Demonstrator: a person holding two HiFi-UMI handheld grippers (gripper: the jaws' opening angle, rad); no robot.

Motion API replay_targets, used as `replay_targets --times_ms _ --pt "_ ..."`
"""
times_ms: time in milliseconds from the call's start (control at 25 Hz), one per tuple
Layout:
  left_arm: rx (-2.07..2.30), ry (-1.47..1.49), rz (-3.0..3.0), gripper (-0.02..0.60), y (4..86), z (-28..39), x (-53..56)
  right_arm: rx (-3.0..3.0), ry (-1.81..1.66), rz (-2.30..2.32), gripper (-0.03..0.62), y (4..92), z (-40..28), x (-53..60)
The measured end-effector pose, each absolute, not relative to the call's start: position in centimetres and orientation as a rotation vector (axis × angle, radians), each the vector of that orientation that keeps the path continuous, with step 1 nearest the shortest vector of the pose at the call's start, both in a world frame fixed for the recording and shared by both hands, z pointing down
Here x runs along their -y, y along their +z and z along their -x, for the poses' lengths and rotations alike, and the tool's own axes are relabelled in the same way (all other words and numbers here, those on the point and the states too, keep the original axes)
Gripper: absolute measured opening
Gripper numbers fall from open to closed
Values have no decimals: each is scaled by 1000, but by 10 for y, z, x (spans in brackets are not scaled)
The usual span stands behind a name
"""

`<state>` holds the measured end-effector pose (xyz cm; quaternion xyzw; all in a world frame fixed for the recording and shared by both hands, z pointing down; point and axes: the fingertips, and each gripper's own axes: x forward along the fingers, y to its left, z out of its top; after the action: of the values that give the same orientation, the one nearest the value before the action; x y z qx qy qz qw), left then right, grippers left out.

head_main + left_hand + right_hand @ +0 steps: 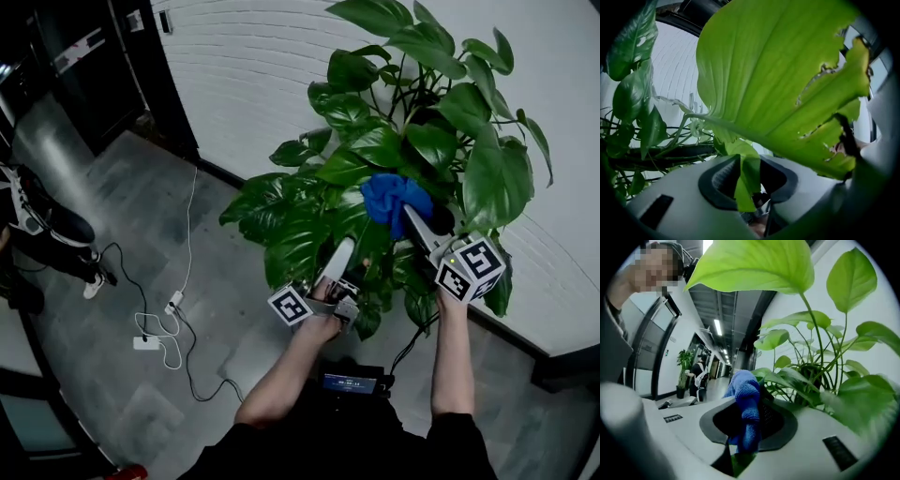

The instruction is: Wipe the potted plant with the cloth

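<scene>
The potted plant point(375, 141) with broad green leaves stands against the white wall; its pot is hidden under the foliage. My left gripper point(343, 249) points up into the lower leaves. In the left gripper view its jaws point(749, 176) stand slightly apart with the narrow tip of a large leaf point(768, 79) hanging between the pads, and the pads do not press on it. My right gripper point(414, 221) is higher and to the right, shut on a bunched blue cloth point(392, 199) that lies against the leaves. The right gripper view shows the cloth point(746, 399) pinched between the dark pads point(771, 420).
A white brick wall point(253, 66) runs behind the plant. A white cable and power strip point(150, 342) lie on the grey floor at the left. A person point(47, 234) stands at the far left. A dark doorway point(84, 66) opens at the top left.
</scene>
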<state>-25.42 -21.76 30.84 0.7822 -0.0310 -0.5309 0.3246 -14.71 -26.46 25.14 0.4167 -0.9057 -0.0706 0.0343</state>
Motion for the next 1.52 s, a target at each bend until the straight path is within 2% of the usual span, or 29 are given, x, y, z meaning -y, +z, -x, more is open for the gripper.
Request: replay_targets --times_ms 240,520,760,1120,1240,1520 --pt "70 -1399 -2090 192 301 255 210 2854 -166 -1048 94 284 180 236" --pt "109 -1323 -2193 252 308 248 206 2795 -243 -799 94 319 211 206" --pt "108 -1332 -2193 270 307 258 209 2721 -280 -531 92 336 232 158" --pt "1 -1445 -2064 277 296 268 215 2861 -520 -1056 92 164 182 179" --pt "-39 -1478 -2028 278 293 269 210 2730 -451 -1140 93 182 189 212" --pt "-68 -1485 -2077 307 279 274 195 2749 -91 -877 92 269 243 212"
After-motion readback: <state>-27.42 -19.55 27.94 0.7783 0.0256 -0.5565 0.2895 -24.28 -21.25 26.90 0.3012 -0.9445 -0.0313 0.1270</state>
